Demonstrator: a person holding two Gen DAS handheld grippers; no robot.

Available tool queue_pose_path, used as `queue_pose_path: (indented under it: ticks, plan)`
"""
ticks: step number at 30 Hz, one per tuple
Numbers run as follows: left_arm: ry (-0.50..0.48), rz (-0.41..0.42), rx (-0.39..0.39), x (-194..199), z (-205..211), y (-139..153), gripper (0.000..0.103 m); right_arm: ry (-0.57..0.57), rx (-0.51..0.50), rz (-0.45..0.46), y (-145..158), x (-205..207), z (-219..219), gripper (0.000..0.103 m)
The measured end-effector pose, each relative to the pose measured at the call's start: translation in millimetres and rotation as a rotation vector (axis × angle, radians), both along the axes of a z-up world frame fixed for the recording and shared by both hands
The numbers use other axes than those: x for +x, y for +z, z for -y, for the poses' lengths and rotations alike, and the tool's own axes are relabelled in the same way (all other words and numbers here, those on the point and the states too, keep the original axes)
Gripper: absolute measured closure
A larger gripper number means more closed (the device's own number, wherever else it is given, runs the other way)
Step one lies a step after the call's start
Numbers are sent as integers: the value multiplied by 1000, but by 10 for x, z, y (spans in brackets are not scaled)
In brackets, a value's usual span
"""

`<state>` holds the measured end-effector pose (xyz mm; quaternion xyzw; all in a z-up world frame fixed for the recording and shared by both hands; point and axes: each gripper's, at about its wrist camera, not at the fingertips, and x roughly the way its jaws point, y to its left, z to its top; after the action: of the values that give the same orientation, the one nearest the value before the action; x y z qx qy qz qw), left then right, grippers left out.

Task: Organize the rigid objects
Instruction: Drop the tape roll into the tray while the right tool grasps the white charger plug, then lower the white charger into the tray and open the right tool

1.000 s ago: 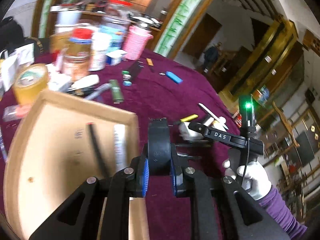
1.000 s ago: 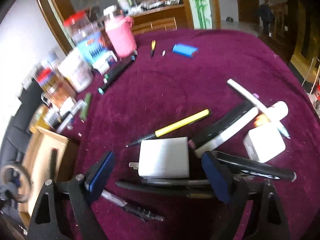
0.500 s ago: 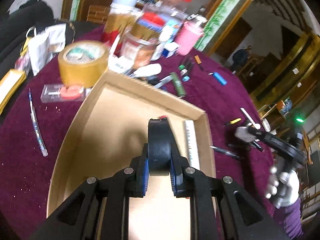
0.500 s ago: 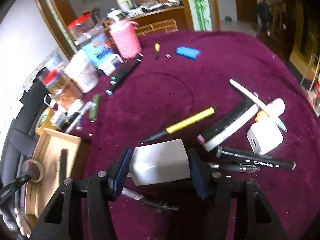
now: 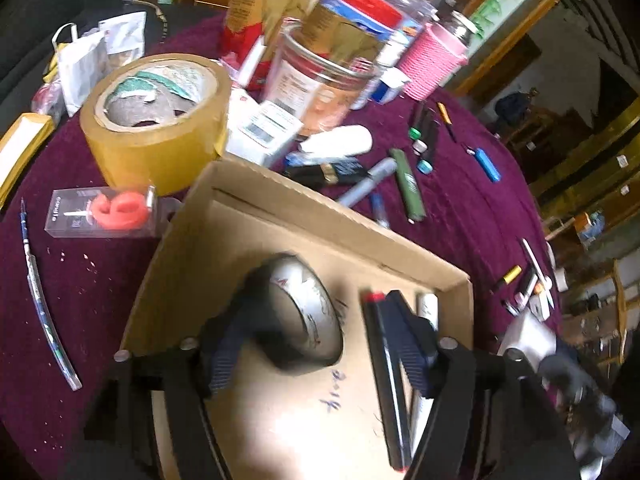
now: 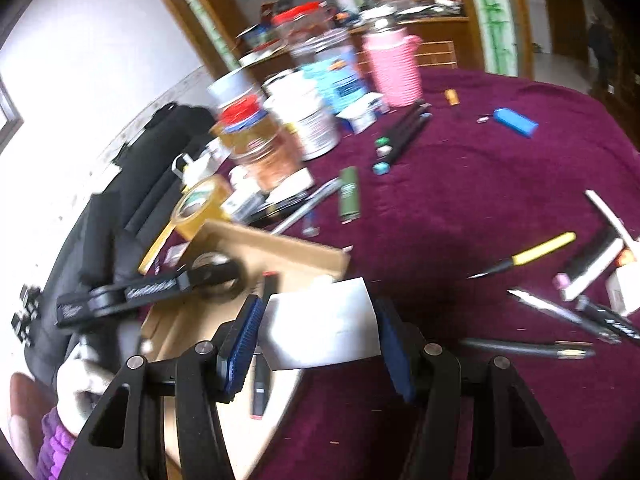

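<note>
Maroon tablecloth (image 6: 460, 184) | left gripper (image 5: 320, 344) spread | right gripper (image 6: 316, 340) pinching white charger block (image 6: 320, 324)

Bare floor was seen at the near end of the cardboard tray (image 5: 304, 204). Its far half was blocked by a black tape roll (image 5: 300, 316) and 2 markers (image 5: 384, 380); beyond its rim, passage was crowded by jars (image 5: 320, 80).

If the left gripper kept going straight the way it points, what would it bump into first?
Probably the roll of black tape lying in the cardboard box, right between the left gripper's open fingers. Past that comes the box's far wall. Depth is hard to judge through this blurry fisheye view, so that is a best guess.
</note>
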<state>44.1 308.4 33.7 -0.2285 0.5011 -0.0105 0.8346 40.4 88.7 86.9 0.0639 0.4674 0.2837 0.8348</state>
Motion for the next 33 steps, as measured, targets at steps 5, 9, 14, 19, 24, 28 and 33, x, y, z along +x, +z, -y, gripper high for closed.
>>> queue_pose_path:
  ticks: [5,9,14,19,24,28,33]
  plan:
    - [11,23,5,-101,-70,124,35,95,-7,-18,-83,-90,-363,41]
    - [14,74,73,-271,-113,364,35,158,-23,-23,-156,-148,-599,41]
    - [29,186,100,-553,-253,692,35,232,-64,-27,-263,-216,-862,41]
    - [33,275,14,-911,-373,811,33,273,-176,7,-388,-227,-1125,41]
    - [34,304,-25,-1237,-402,791,33,258,-190,37,-381,-27,-1249,41]
    - [58,299,-44,-1401,-461,734,33,246,-162,56,-413,123,-1366,41]
    - [74,291,-38,-1524,-473,701,32,260,-94,34,-368,179,-1383,39]
